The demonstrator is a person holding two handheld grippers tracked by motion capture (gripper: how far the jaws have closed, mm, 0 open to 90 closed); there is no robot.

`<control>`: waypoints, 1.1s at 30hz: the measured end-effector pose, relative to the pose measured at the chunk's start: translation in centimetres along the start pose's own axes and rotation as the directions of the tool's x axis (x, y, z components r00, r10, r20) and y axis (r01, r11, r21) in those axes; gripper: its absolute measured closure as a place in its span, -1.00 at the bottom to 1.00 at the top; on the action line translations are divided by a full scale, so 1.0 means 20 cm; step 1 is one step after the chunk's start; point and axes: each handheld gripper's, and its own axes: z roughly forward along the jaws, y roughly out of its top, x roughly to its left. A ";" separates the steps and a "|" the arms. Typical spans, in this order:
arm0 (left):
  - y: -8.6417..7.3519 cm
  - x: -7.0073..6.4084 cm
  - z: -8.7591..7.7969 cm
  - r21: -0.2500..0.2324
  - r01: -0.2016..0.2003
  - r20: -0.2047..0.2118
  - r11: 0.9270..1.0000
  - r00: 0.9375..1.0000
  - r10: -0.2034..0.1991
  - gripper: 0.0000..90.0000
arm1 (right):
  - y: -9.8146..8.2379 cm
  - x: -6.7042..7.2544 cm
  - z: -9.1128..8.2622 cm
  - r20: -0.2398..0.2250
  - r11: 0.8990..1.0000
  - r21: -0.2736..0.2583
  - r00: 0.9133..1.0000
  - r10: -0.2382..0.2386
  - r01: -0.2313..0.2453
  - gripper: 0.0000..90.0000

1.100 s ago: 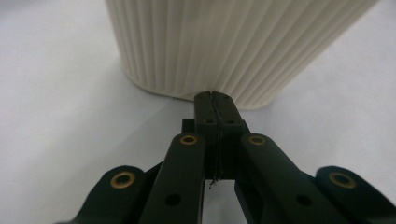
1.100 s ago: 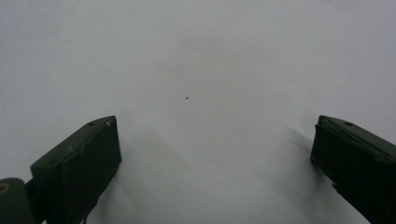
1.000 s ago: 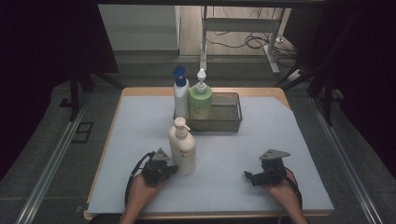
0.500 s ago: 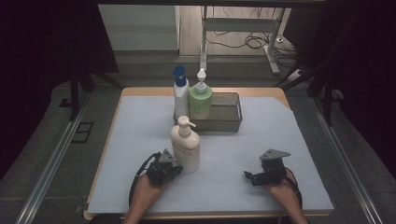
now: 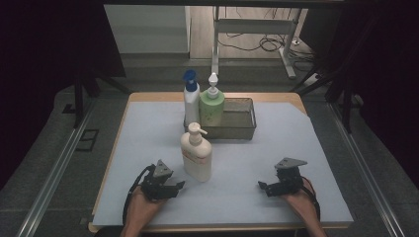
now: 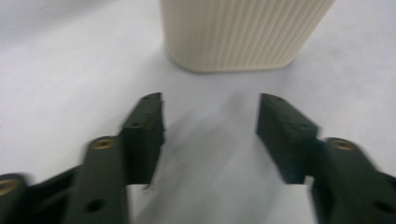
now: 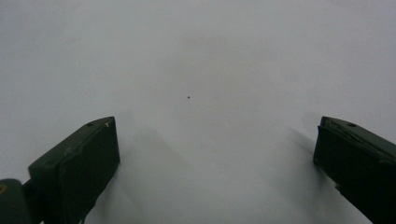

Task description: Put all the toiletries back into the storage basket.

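A cream pump bottle (image 5: 196, 157) stands upright on the white table cover, near the front and left of centre. My left gripper (image 5: 181, 185) lies just in front and to the left of it, clear of it. Its jaws have just been opening and nothing is between them. In the left gripper view the bottle's ribbed base (image 6: 243, 32) rises a short way beyond the left gripper (image 6: 210, 100). My right gripper (image 5: 261, 186) rests at the front right, open, over bare cover. The right gripper view shows the right gripper (image 7: 215, 123) with its jaws wide apart.
A dark mesh basket (image 5: 242, 129) sits at the back centre with a green pump bottle (image 5: 211, 109) in its left end. A white bottle with a blue cap (image 5: 191, 101) stands at the basket's left edge. The table cover (image 5: 276, 148) ends near both hands.
The left gripper, close against the cream bottle a second ago, has let go and drawn back from it with its jaws apart. The bottle stands a little further right. The right gripper has not moved.
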 end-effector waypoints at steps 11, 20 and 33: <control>-0.07 0.02 -0.02 0.013 0.035 -0.070 0.999 0.997 -0.034 -0.72 | 0.03 0.02 -0.05 -0.010 0.999 -0.027 1.000 -0.028 0.027 -1.00; -0.10 0.04 -0.01 0.016 0.055 -0.084 0.998 0.995 -0.053 -0.73 | 0.07 0.04 -0.09 -0.038 0.998 -0.043 0.998 -0.041 0.040 -1.00; -0.12 0.05 0.00 0.011 0.060 -0.090 0.998 0.994 -0.059 -0.73 | 0.15 0.11 -0.12 -0.080 0.995 -0.073 0.994 -0.080 0.075 -1.00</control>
